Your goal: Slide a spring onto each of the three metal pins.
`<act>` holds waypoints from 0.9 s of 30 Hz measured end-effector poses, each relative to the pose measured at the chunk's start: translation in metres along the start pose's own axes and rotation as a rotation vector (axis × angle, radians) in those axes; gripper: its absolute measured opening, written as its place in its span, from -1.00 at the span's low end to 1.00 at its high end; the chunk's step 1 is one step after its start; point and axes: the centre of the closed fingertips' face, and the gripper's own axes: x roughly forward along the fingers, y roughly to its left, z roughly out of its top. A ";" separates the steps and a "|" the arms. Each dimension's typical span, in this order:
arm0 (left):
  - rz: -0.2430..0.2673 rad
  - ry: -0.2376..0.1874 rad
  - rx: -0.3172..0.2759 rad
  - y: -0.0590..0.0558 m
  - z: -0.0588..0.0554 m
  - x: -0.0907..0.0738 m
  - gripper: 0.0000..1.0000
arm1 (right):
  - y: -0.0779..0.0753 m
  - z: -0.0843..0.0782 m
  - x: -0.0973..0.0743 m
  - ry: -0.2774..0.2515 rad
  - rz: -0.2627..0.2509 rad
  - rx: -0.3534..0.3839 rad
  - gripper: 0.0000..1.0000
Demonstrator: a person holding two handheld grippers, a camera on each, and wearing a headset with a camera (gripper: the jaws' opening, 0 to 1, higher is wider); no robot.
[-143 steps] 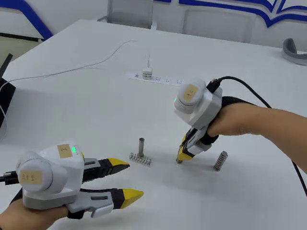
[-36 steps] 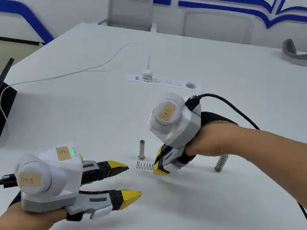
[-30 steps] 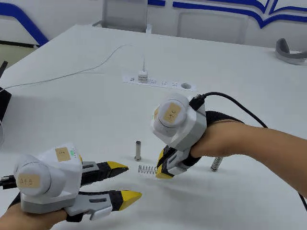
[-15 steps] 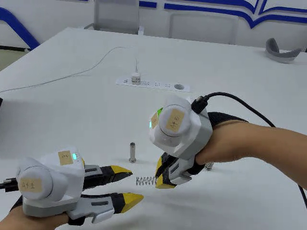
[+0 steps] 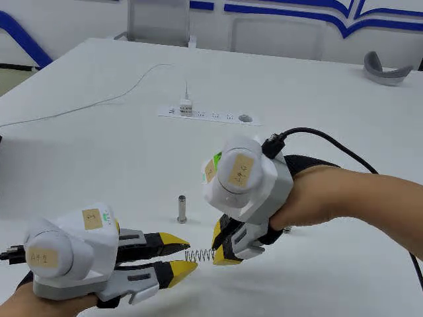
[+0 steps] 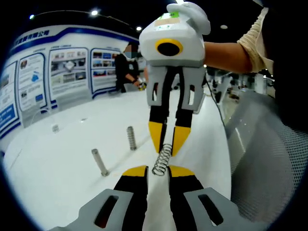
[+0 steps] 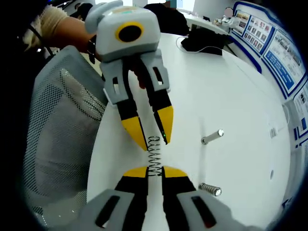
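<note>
My right gripper (image 5: 219, 251) is shut on one end of a small steel spring (image 5: 199, 255) and holds it level above the table. The spring's free end lies between the tips of my left gripper (image 5: 182, 255), which is open around it. In the left gripper view the spring (image 6: 162, 158) runs from my left gripper (image 6: 159, 172) up to the right gripper (image 6: 166, 139). In the right gripper view it (image 7: 154, 154) rises from my right gripper (image 7: 155, 172). A bare pin (image 5: 182, 209) stands behind them. A second pin (image 7: 209, 189) carries a spring.
A white power strip (image 5: 208, 115) with a plugged-in adapter and a thin white cable (image 5: 99, 102) lies at the back of the white table (image 5: 99, 165). A grey curved object (image 5: 383, 69) rests at the far right. A mesh chair (image 7: 62, 125) stands at the table's near edge.
The right gripper picked the spring up from beside the bare pin and carried it toward me. The left gripper's tips now bracket the spring's free end. The head camera shifted.
</note>
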 end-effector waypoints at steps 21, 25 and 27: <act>-0.003 0.018 0.011 -0.003 -0.003 0.000 -0.76 | 0.004 0.029 -0.019 -0.043 -0.016 -0.058 -0.76; -0.005 0.020 0.012 -0.003 -0.004 0.001 -0.77 | 0.005 0.038 -0.022 -0.067 -0.017 -0.066 -0.76; -0.008 0.019 0.014 -0.005 -0.004 0.001 -0.77 | 0.005 0.045 -0.023 -0.083 -0.017 -0.069 -0.76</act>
